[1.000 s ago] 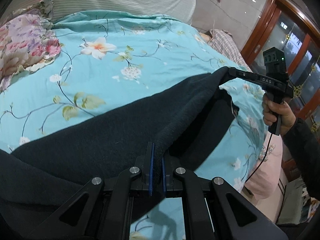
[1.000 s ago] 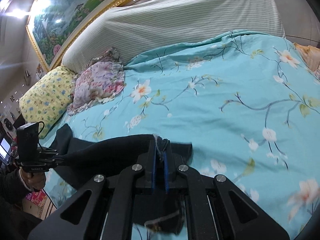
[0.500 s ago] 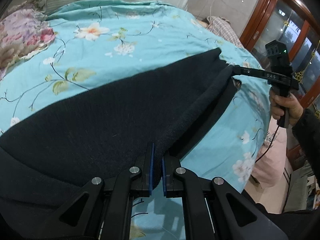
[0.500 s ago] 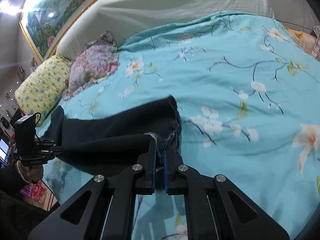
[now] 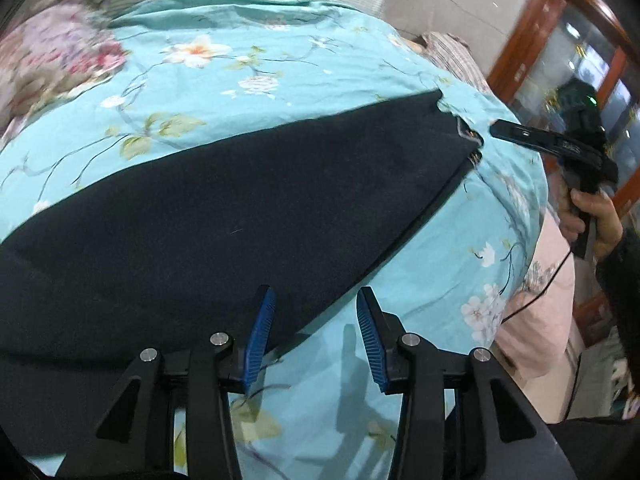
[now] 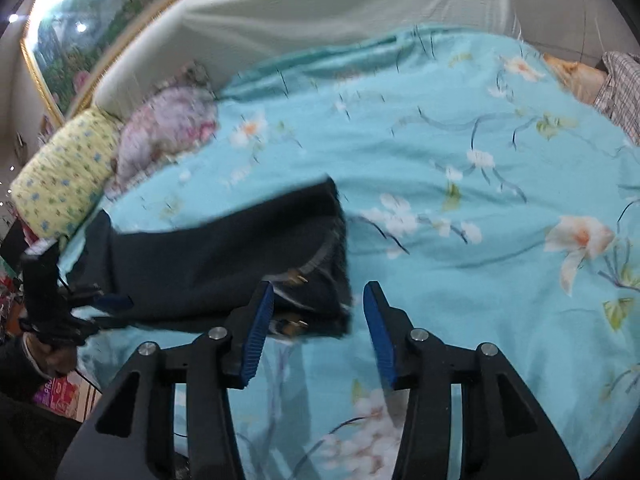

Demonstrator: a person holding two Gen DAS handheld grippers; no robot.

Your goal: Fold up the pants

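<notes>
The dark navy pants (image 5: pixel 224 216) lie flat, folded lengthwise, on the turquoise floral bedspread (image 5: pixel 280 60). My left gripper (image 5: pixel 316 312) is open and empty, its fingers just off the pants' near edge. My right gripper (image 6: pixel 319 308) is open and empty at the other end of the pants (image 6: pixel 224 260), where a hem and metal fastener show. In the left wrist view the right gripper (image 5: pixel 552 144) is seen from outside, held by a hand just beyond the pants' far end. In the right wrist view the left gripper (image 6: pixel 60 304) shows at the far left.
A pink floral pillow (image 6: pixel 168 128) and a yellow pillow (image 6: pixel 60 176) lie by the striped headboard (image 6: pixel 320 16). A plaid cloth (image 6: pixel 620 84) lies at the bed's far right. A pink cover (image 5: pixel 536 312) hangs over the bed's side. A wooden door frame (image 5: pixel 532 20) stands beyond.
Both grippers were shut on the pants and holding them up. They lowered the pants onto the bed, opened and let go. The pants now lie flat.
</notes>
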